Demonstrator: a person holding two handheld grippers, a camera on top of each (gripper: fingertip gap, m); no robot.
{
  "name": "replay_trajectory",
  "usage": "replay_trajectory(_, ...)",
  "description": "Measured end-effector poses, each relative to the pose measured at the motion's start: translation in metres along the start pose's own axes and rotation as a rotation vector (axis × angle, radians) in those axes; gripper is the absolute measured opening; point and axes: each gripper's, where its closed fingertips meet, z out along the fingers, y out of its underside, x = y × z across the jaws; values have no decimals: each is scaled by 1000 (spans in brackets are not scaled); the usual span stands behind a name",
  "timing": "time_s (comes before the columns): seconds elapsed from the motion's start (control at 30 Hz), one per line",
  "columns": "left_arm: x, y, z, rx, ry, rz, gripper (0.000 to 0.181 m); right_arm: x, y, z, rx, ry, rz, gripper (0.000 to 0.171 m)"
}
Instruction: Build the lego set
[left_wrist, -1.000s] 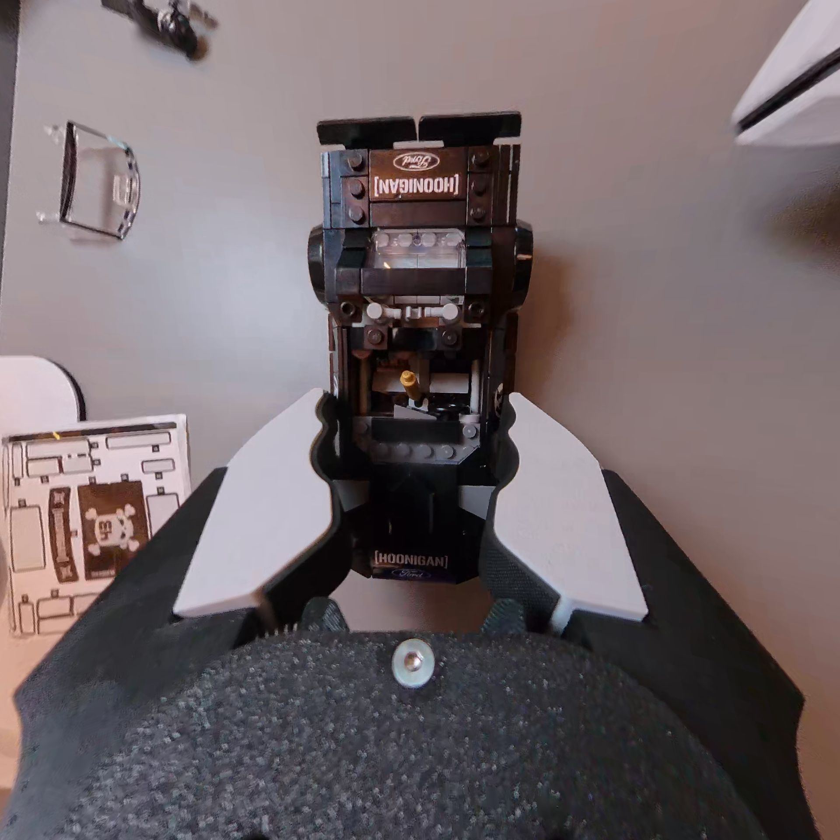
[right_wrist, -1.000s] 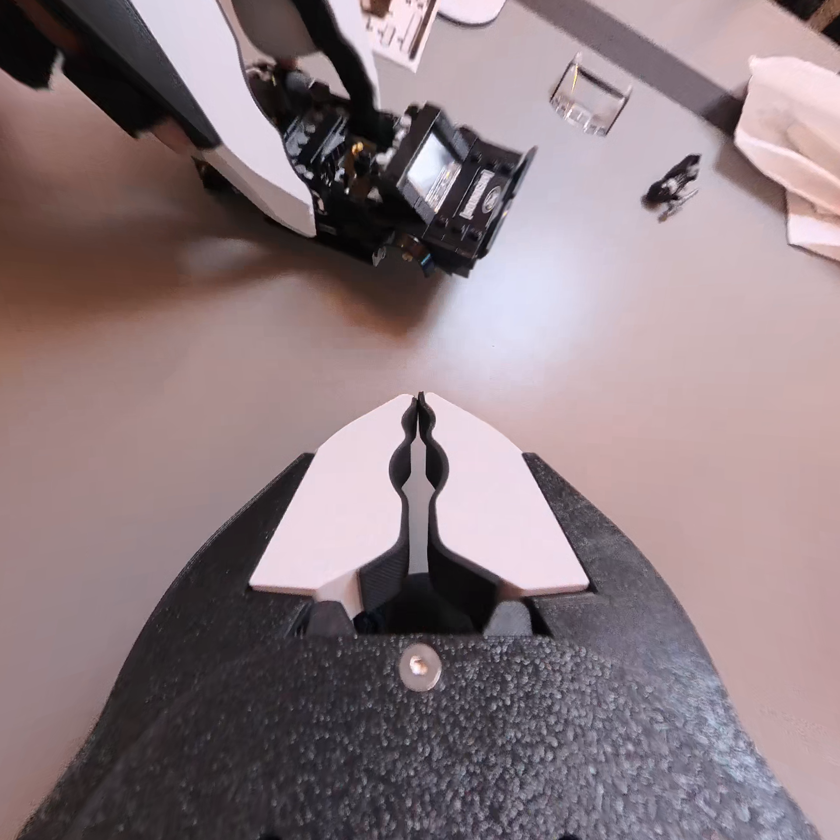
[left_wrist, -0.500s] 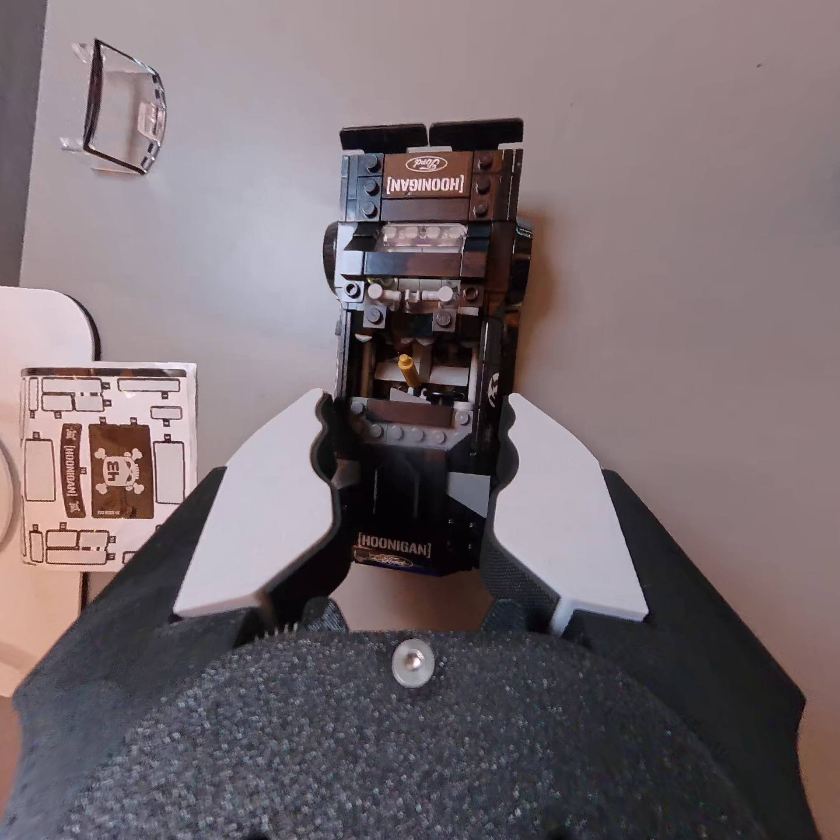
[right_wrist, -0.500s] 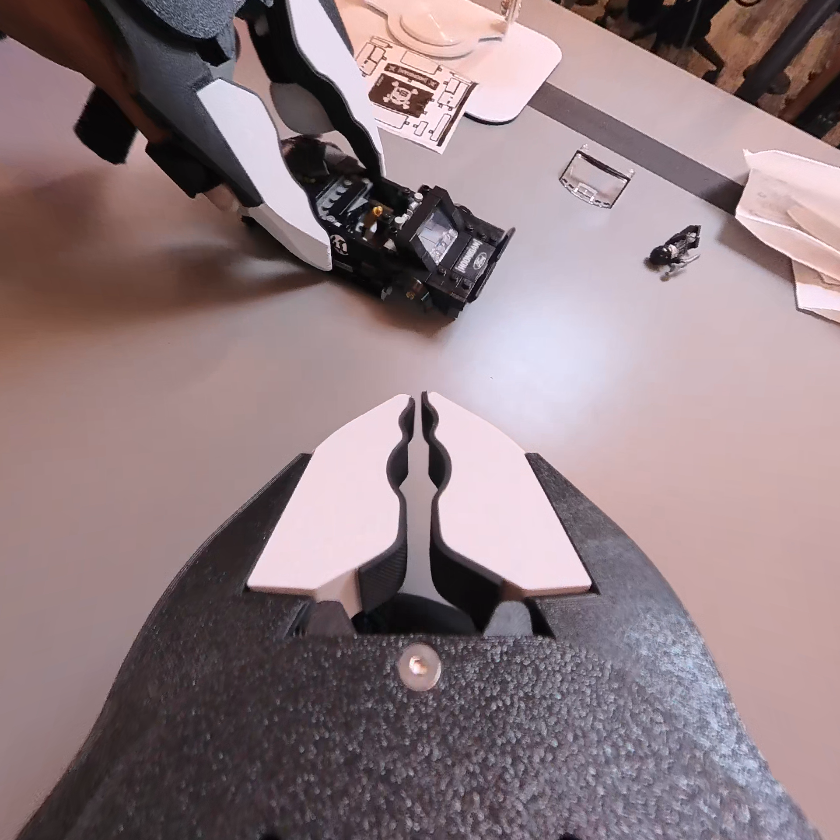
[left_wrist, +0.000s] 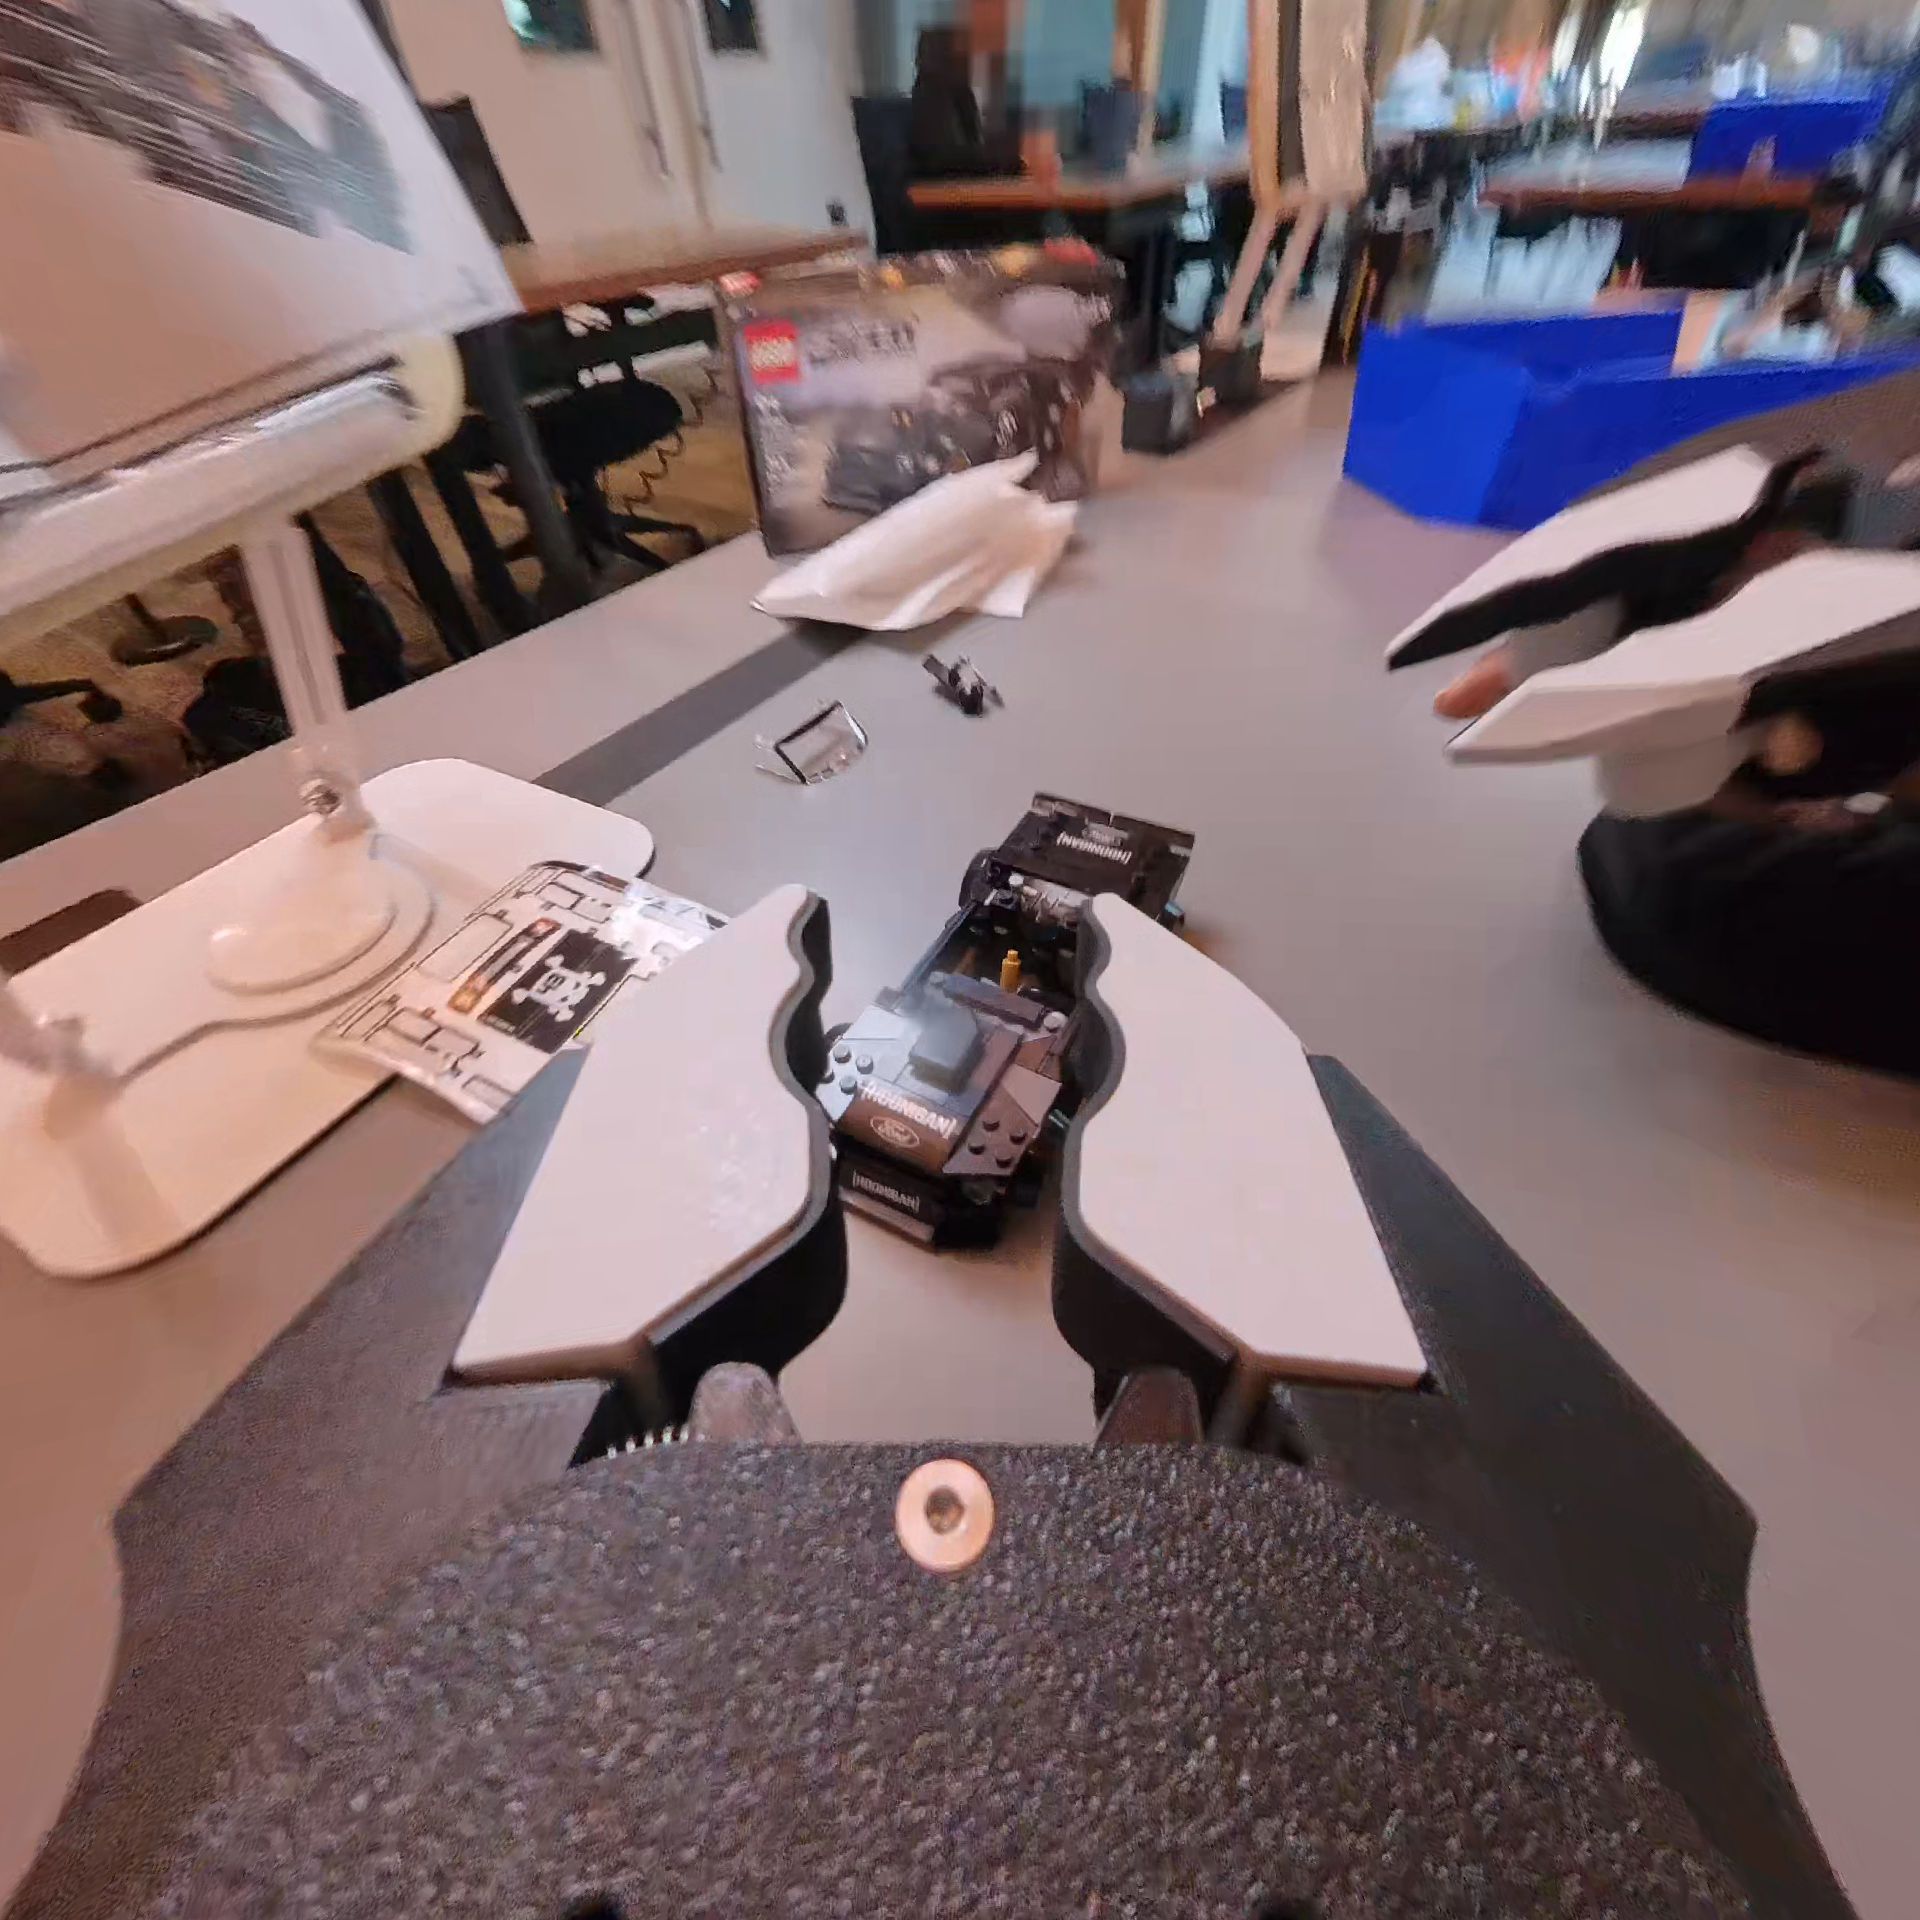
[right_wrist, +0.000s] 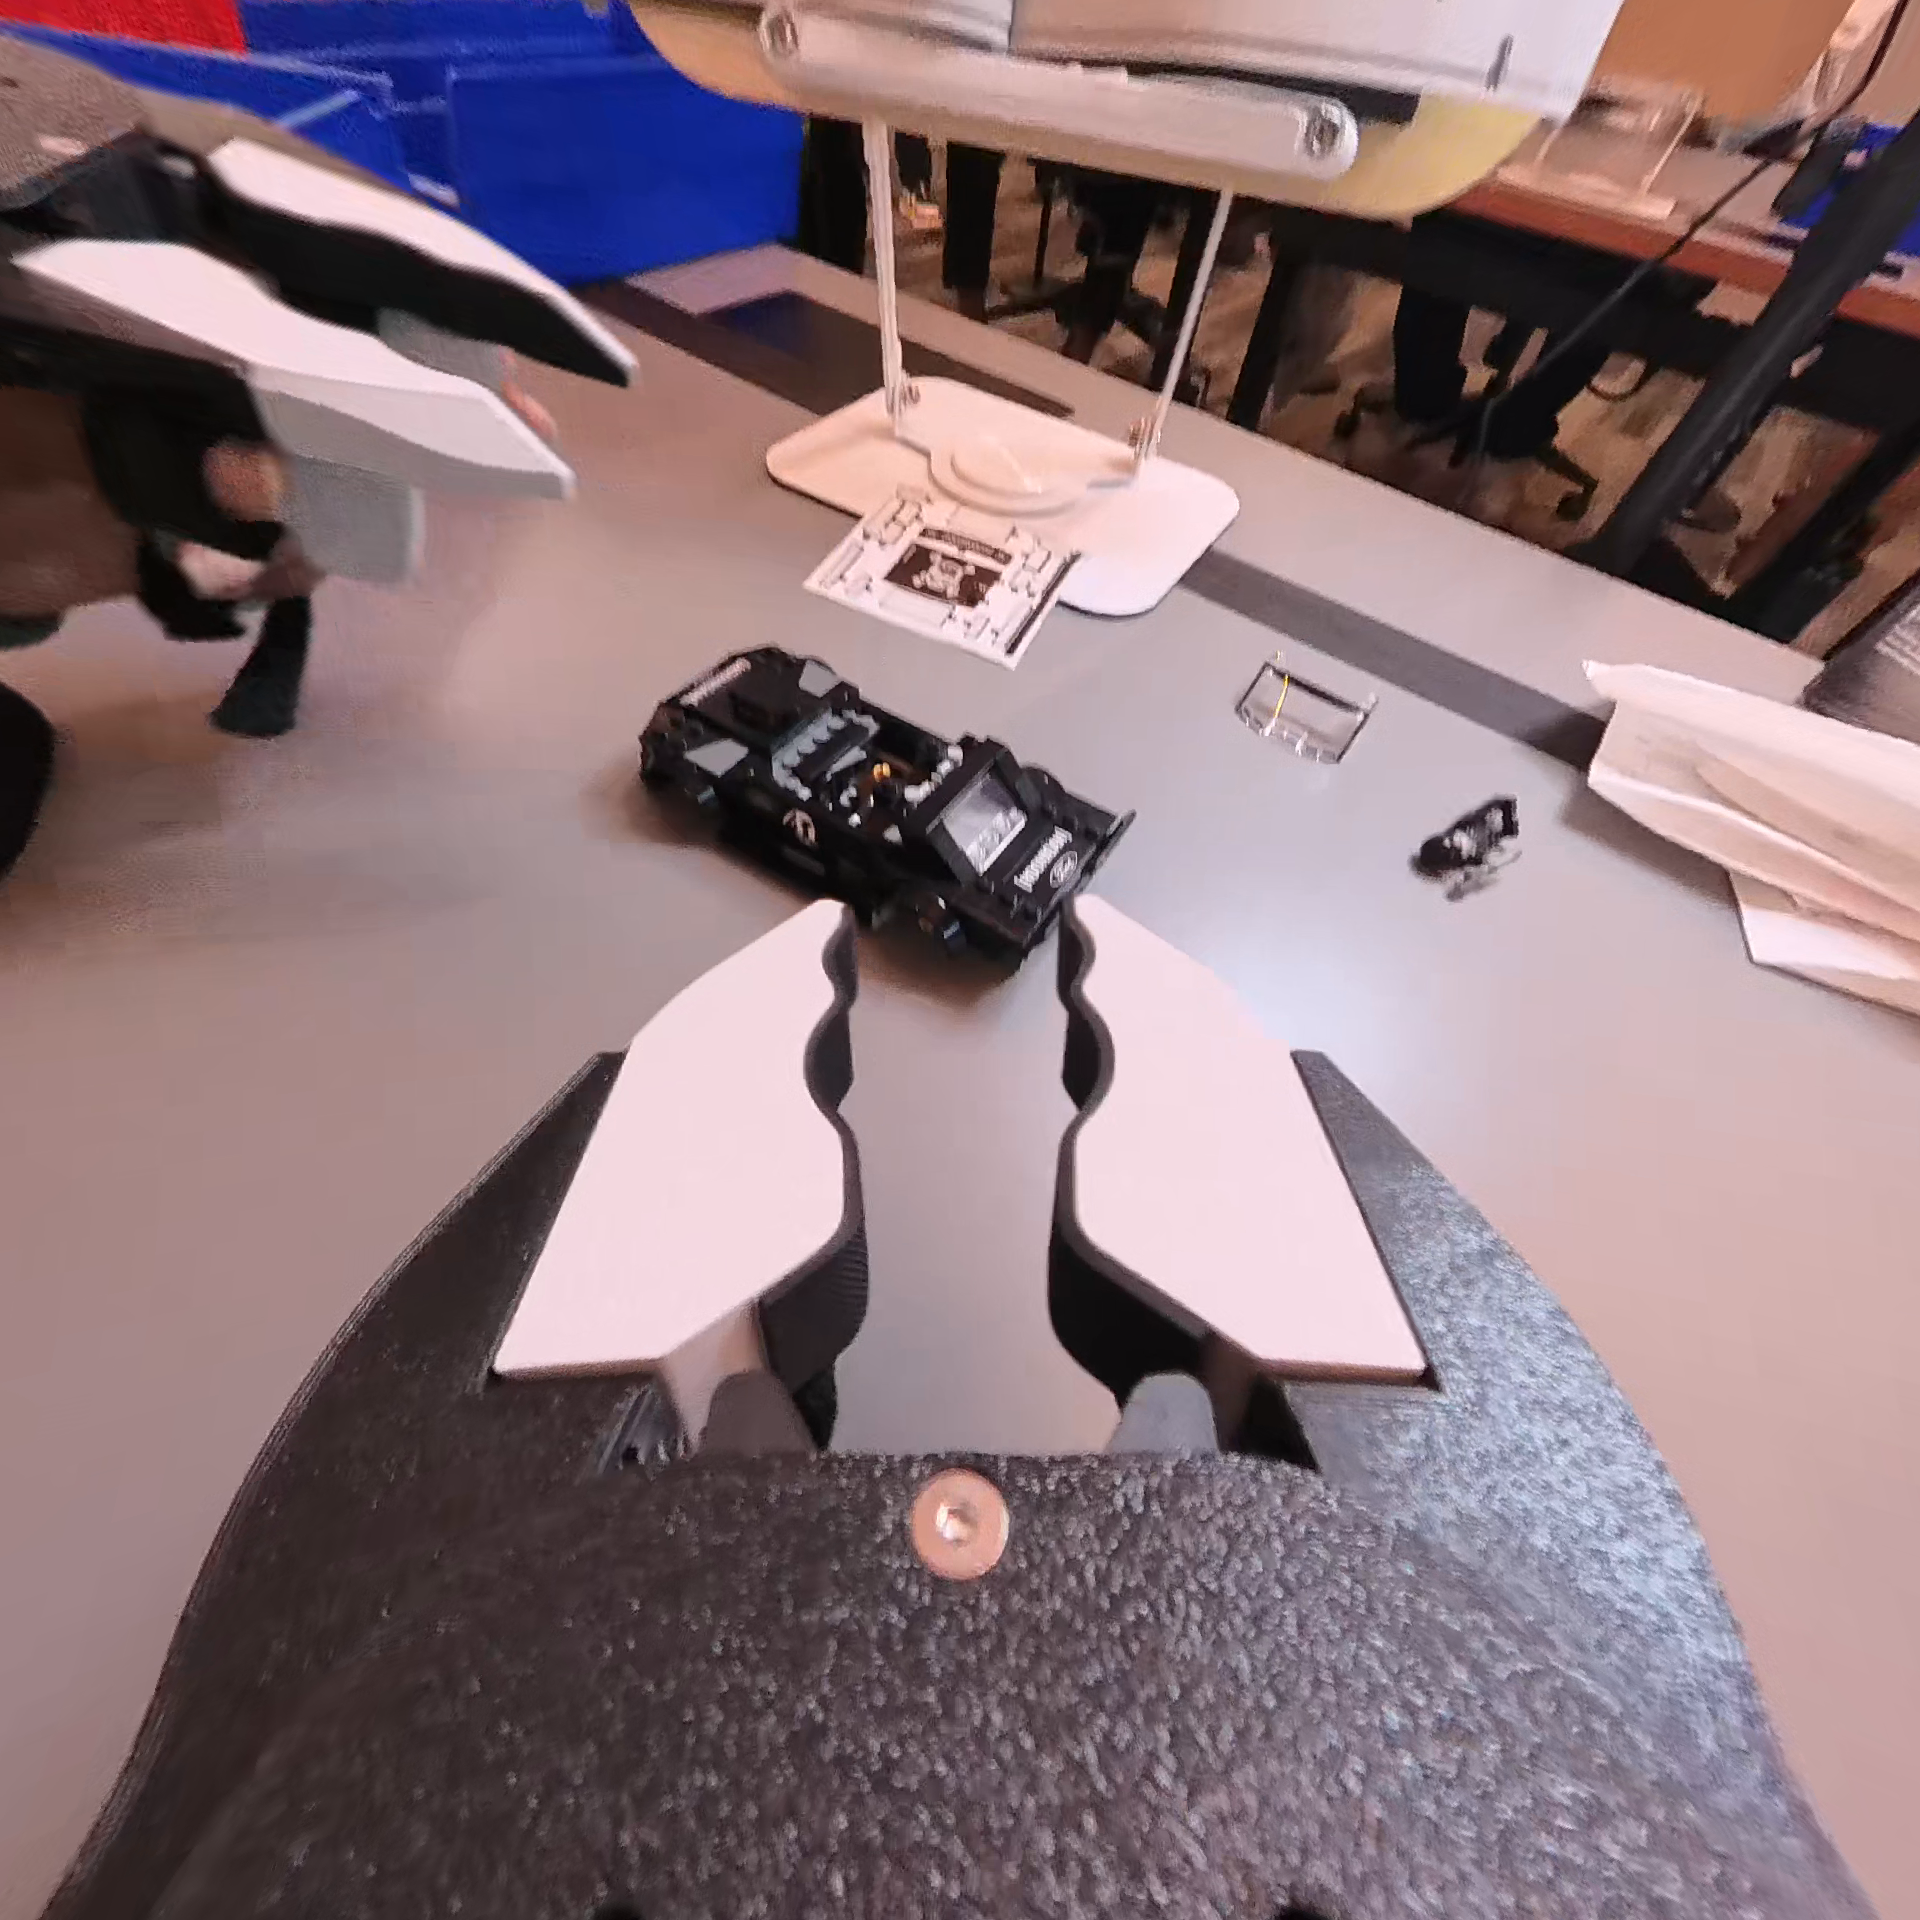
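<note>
Black Lego car (left_wrist: 971, 1049) resting on the grey table (left_wrist: 1351, 1039), roof off, cabin open with a small yellow piece inside. Left gripper (left_wrist: 948, 909) raised above and behind the car's front end, fingers spread wide, holding nothing, not touching the car. Right gripper (right_wrist: 954, 920) off to the car's side near its rear end, fingers moderately apart, empty, tips just short of the model. Clear windscreen piece (right_wrist: 1304, 712) lying on the table beyond the car, well apart from it; small black minifigure (right_wrist: 1470, 831) farther along, near white paper bags (right_wrist: 1766, 821). Sticker sheet (right_wrist: 940, 571) partly on the white stand base (right_wrist: 1153, 520). Lego box (left_wrist: 914, 395) upright at the far table edge, behind the bags.
</note>
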Motion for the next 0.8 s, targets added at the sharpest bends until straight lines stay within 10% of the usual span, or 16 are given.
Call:
replay_trajectory(0.37, -37, -8, -63, 214, -252, -63, 0, 0, -76, 61, 143, 6, -183, 58)
replay_trajectory(0.47, -42, -5, -64, 213, -289, -23, 0, 11, -101, 83, 207, 29, -199, 45)
replay_trajectory(0.53, -42, -6, -64, 212, -287, -10, 0, 24, -119, 96, 275, 58, -203, 2)
replay_trajectory(0.8, -55, -5, -49, 96, -356, 133, 9, 84, -182, 158, 380, 122, -207, 5)
